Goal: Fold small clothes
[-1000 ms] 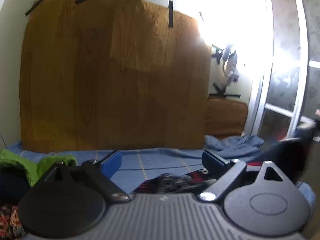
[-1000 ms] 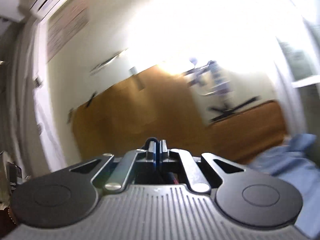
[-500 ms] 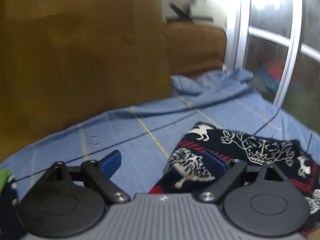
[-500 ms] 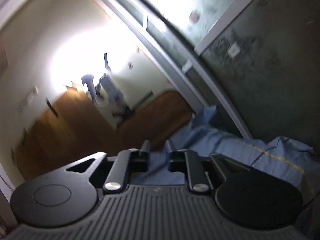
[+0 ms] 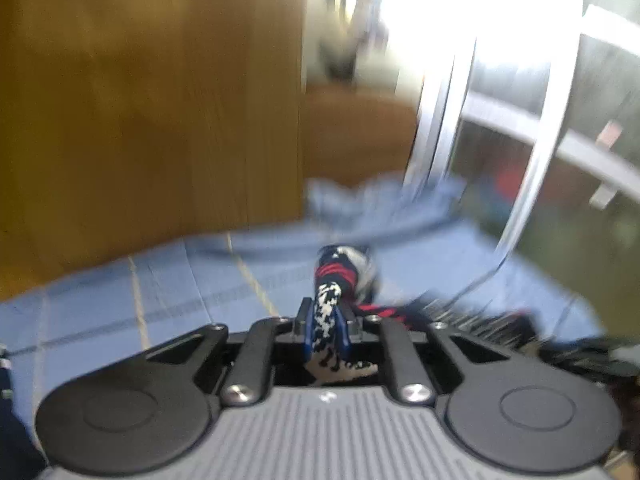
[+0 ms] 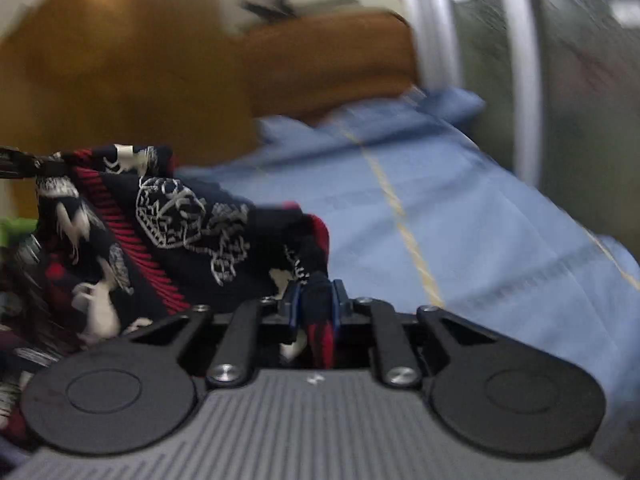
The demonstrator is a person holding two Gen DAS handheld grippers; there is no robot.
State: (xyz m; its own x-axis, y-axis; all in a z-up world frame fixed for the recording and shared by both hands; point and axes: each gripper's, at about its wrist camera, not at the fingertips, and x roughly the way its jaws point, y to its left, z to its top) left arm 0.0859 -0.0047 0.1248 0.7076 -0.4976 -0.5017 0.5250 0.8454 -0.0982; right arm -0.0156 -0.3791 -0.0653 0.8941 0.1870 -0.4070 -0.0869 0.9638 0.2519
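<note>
A small navy garment (image 6: 180, 216) with white prints and red stripes lies bunched on the blue bed sheet (image 6: 460, 208). In the right wrist view it spreads to the left of my right gripper (image 6: 314, 306). That gripper's jaws are closing, and a dark and red fold of the garment sits pinched between its blue pads. In the left wrist view, my left gripper (image 5: 326, 328) is shut on a black-and-white edge of the same garment (image 5: 344, 272). The cloth rises in a twisted bunch just ahead of the left gripper's fingertips. Both views are motion-blurred.
A tall wooden board (image 5: 152, 100) leans against the wall behind the bed, with a lower brown panel (image 6: 328, 56) beside it. A glass sliding door with a silver frame (image 5: 536, 152) stands to the right. Green cloth (image 6: 14, 226) shows at the far left.
My left gripper swung right over the sheet with open jaws and has shut on the garment's edge. My right gripper dropped from facing the wall to the bed and now has cloth between its pads.
</note>
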